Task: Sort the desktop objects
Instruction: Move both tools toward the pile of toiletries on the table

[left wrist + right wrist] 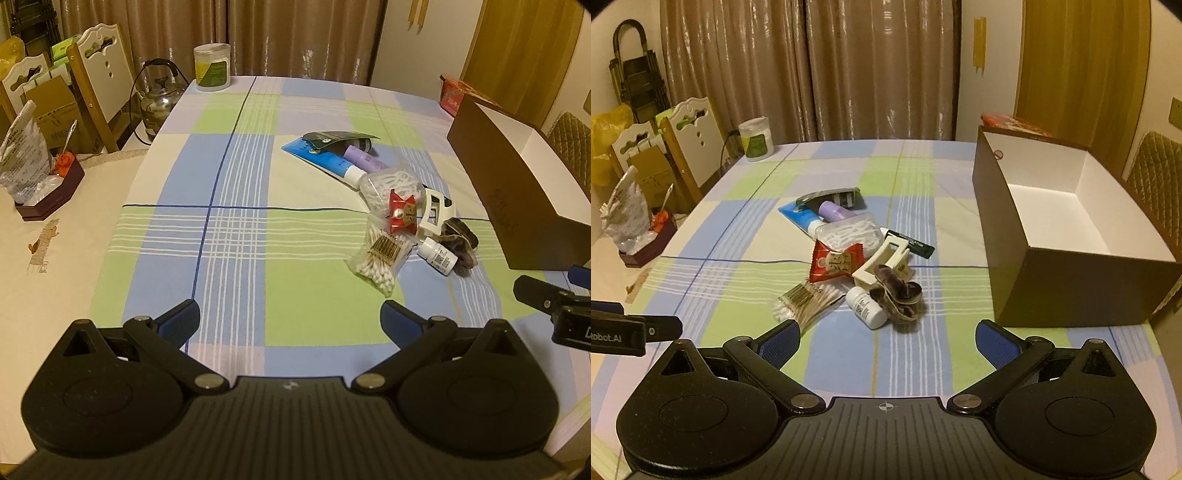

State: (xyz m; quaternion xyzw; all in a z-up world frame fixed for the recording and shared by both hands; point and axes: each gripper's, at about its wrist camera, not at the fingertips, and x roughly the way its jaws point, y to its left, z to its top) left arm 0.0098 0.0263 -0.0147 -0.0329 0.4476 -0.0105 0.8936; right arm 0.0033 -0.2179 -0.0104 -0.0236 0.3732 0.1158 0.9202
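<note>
Looking at this, nothing has been picked up yet: both the left gripper [290,319] and the right gripper [886,339] are held spread wide and empty above the near edge of the table [731,280]. The clutter is heaped mid-table, just beside the open brown box [1071,280] sitting along the right edge and apparently empty. Trouble could be expected from the tangle: the cotton swab bag [807,301], small white bottle [867,307], dark hair scrunchie [899,295] and cream hair claw [882,262] are touching or overlapping, so a neighbour could easily be dragged or rolled off when one is grabbed.
</note>
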